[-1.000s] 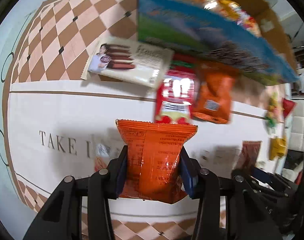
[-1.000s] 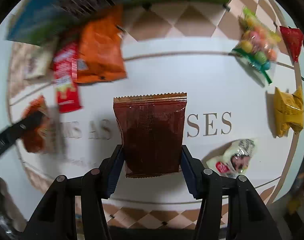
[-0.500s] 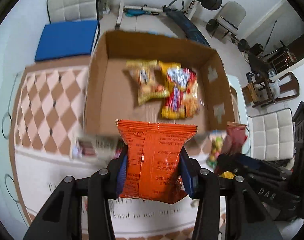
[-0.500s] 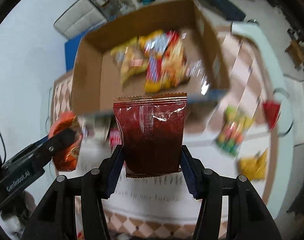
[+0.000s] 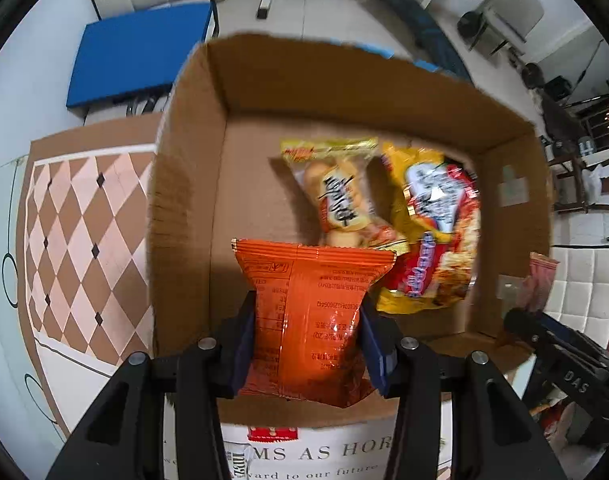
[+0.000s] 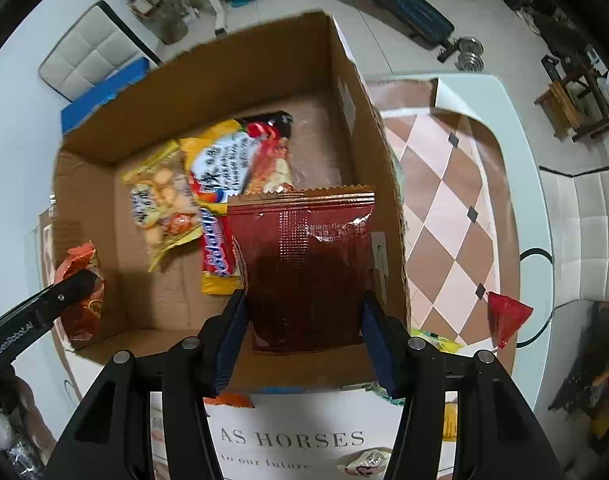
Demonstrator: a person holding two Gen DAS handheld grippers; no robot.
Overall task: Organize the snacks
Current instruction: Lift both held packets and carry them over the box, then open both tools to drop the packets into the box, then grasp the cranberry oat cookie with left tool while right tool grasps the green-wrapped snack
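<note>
My left gripper (image 5: 306,344) is shut on an orange snack packet (image 5: 308,316) and holds it over the near left part of an open cardboard box (image 5: 184,200). My right gripper (image 6: 304,332) is shut on a dark red snack packet (image 6: 304,268) over the box's near right part (image 6: 388,216). Inside the box lie a yellow biscuit bag (image 5: 340,196) and a yellow-red noodle bag (image 5: 436,232). The left gripper with its orange packet shows at the left of the right wrist view (image 6: 80,292).
The box stands on a table with a white and brown-checkered cloth (image 6: 444,200). A red triangular snack (image 6: 504,316) and other small packets (image 6: 364,460) lie on the table near the box. Chairs and gym gear stand on the floor beyond.
Both grippers have risen from the table and moved forward over the open box, each still holding its packet. The views now look down into the box.
</note>
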